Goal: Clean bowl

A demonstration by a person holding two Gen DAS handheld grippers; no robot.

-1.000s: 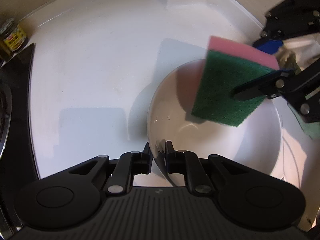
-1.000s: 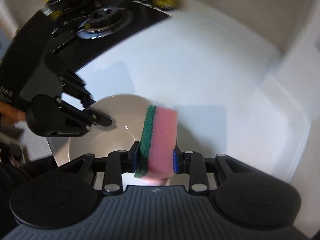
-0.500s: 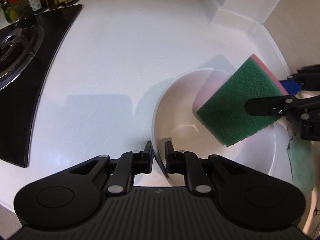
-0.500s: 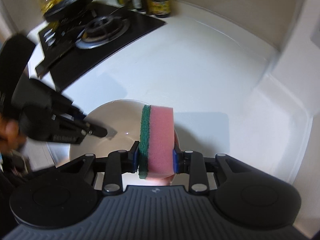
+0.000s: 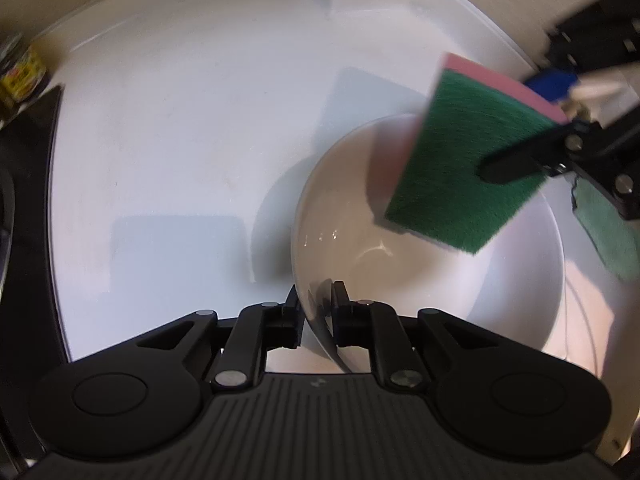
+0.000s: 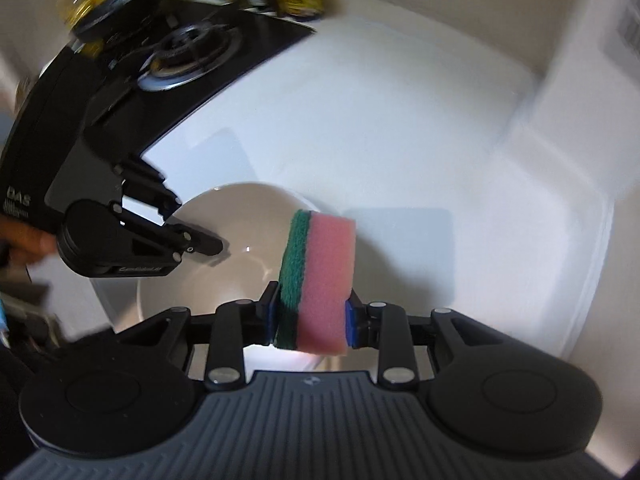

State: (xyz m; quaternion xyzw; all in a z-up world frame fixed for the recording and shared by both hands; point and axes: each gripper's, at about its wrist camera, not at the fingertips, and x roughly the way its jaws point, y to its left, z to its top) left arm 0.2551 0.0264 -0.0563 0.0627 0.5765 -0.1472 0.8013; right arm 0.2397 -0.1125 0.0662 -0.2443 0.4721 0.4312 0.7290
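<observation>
I am scrubbing: the left gripper is clamping the bowl rim between its jaws, and the right gripper is squeezing the sponge, poised just ahead over the bowl. Next, I judge, I am pressing the green face down inside.

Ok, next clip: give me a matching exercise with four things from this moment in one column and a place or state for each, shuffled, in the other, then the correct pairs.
Things:
1. bowl
2. sponge
3. gas burner
4. jar with yellow label

Places or states:
A. on the black cooktop
B. clamped upright in the right gripper
C. far left edge of the left wrist view
D. rim pinched by the left gripper

Pairs: 1-D, 2-B, 3-A, 4-C
</observation>
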